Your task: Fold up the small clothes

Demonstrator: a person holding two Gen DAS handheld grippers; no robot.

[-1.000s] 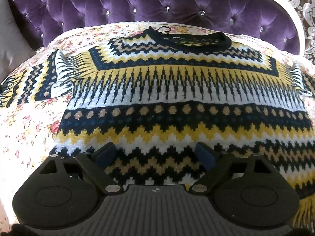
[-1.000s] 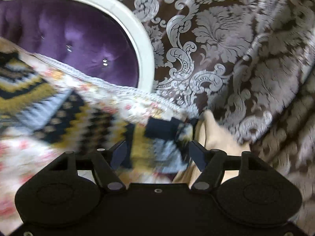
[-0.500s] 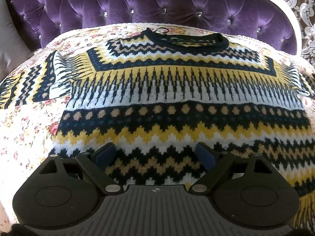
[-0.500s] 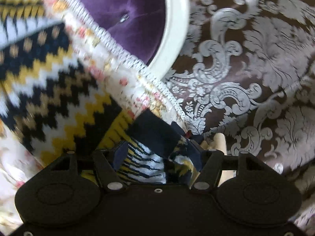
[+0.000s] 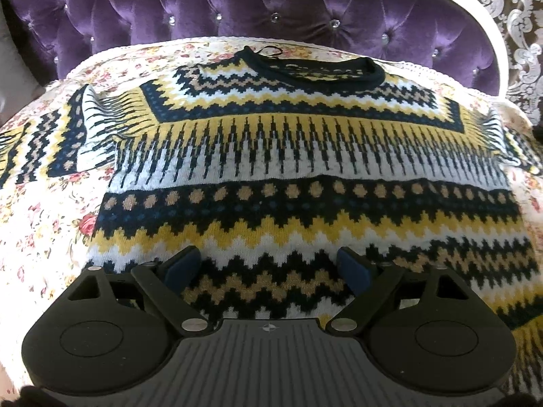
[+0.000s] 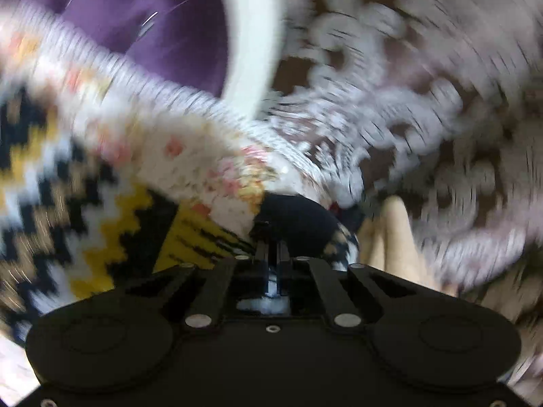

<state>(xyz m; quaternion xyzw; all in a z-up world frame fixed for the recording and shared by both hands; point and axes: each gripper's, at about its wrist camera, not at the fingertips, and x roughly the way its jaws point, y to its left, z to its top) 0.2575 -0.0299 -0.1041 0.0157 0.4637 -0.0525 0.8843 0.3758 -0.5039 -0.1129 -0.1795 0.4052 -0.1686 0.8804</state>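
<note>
A knitted sweater (image 5: pixel 288 169) with yellow, white and navy zigzag bands lies flat on the bed, collar toward the headboard and both sleeves spread out. My left gripper (image 5: pixel 268 262) hovers over its lower hem. Its jaws stand wide and are closing slightly, with the knit beneath them and not pinched. The right wrist view is blurred by motion. There my right gripper (image 6: pixel 273 237) is shut on the dark cuff (image 6: pixel 298 215) of the sweater's right sleeve (image 6: pixel 112 224), at the bed's edge.
A floral bedspread (image 5: pixel 44 230) covers the bed. The purple tufted headboard (image 5: pixel 271 10) with its white frame (image 6: pixel 251 51) stands behind. A brown and silver damask curtain (image 6: pixel 424 101) hangs right of the bed, with a beige cloth (image 6: pixel 390 234) beside the cuff.
My right gripper moved onto the sleeve's cuff and went from open to shut on it. The left gripper stayed over the hem, and the sweater's body has not shifted.
</note>
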